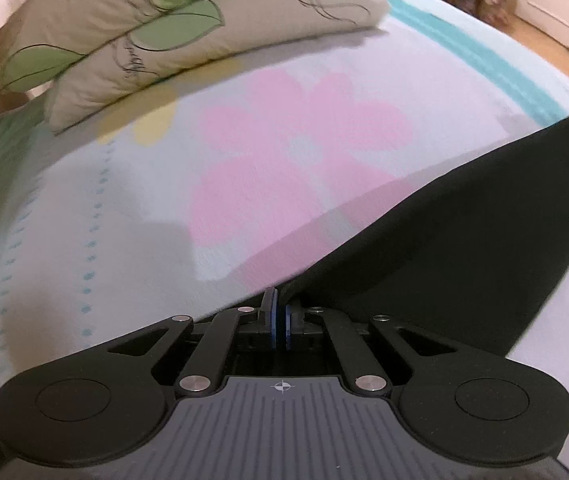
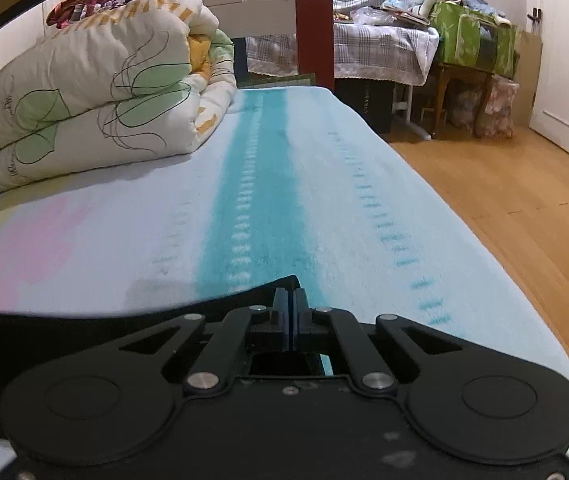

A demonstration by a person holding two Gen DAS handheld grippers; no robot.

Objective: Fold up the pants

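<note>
On bedsheet (image 1: pixel 84 220): black pants (image 1: pixel 464 220) stretched taut (both tools pinching).

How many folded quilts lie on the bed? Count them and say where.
1. The folded quilt with the green leaf print lies at the far left of the bed, beyond the black pants. More may lie outside both views.

The left gripper (image 1: pixel 280 312) points steeply downward, its two blue-padded fingers (image 1: pixel 271 320) pressed together on the edge of the black pants (image 1: pixel 464 232). The right gripper (image 2: pixel 290 304) tilts down more gently, its black fingers (image 2: pixel 280 308) closed flat against each other, pinching the pants' edge.
</note>
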